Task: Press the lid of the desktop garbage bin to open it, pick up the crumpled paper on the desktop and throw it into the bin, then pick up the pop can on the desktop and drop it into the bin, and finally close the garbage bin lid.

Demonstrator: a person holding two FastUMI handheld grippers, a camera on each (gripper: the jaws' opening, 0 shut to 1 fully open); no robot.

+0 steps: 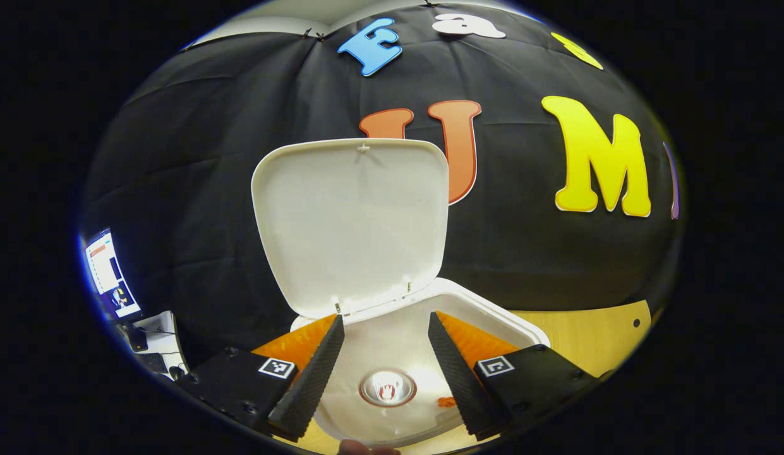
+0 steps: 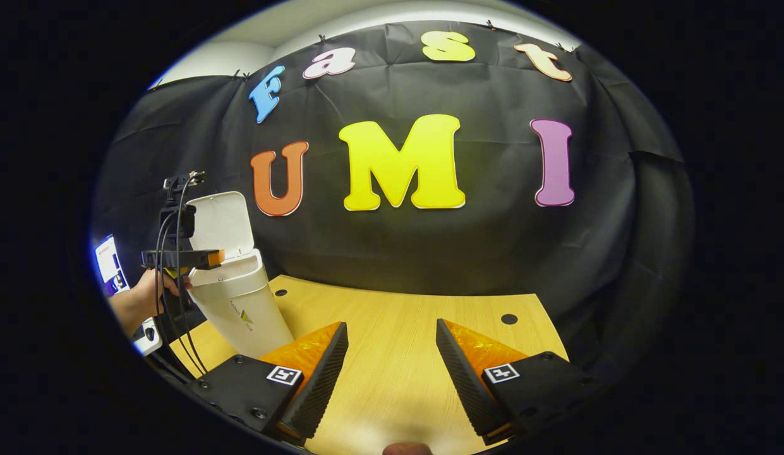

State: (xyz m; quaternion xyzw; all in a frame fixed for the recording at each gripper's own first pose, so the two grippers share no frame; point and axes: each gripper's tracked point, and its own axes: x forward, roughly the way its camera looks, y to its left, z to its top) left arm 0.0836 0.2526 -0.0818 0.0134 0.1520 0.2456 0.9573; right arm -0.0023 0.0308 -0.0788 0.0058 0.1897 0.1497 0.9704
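With the pop can (image 1: 387, 387) lying in the bin (image 1: 493, 309), both tools gape empty, so the light, stiff plastic lid (image 1: 350, 221) probably wants a gentle push on its top edge.

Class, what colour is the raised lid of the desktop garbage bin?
White; the lid shows best in the left gripper view.

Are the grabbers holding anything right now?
No, nothing is held. The left gripper is open above the open garbage bin, with the pop can already lying inside. The right gripper is open over the bare desktop.
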